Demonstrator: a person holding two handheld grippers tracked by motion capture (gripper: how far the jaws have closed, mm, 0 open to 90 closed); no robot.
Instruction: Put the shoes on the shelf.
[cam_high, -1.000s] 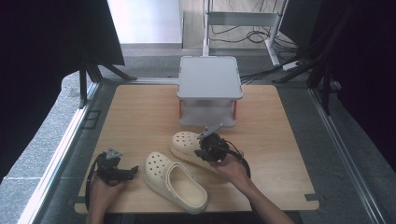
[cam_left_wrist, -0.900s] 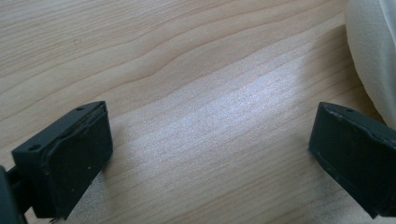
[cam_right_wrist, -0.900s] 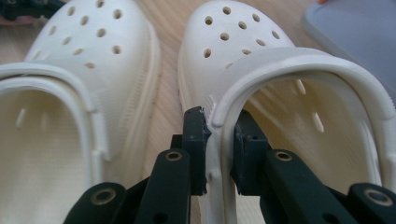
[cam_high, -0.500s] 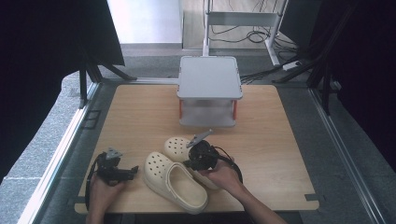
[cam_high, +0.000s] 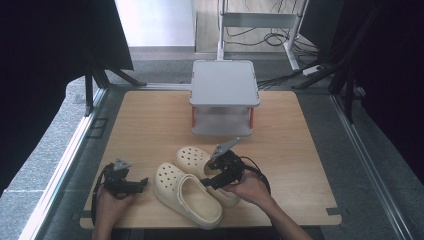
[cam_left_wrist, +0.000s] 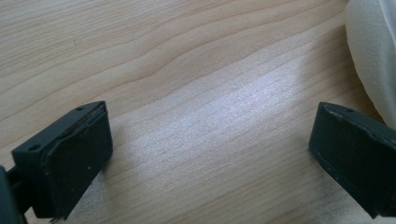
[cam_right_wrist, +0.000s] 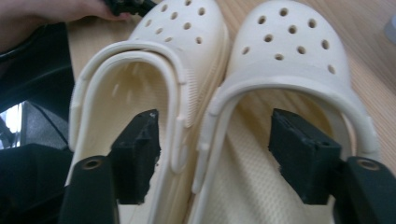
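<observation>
Right gripper view: right gripper (cam_right_wrist: 212, 156) jaws just opened, straddling the adjoining walls of both clogs (cam_high: 195, 187) unpinched; left gripper (cam_left_wrist: 210, 154) spread, idle; next, probably retreat.

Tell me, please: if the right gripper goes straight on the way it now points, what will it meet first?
Most likely the two cream clogs. The right gripper has just been opening, and its jaws straddle the touching inner walls of the left clog and the right clog. Depth is unclear.
</observation>
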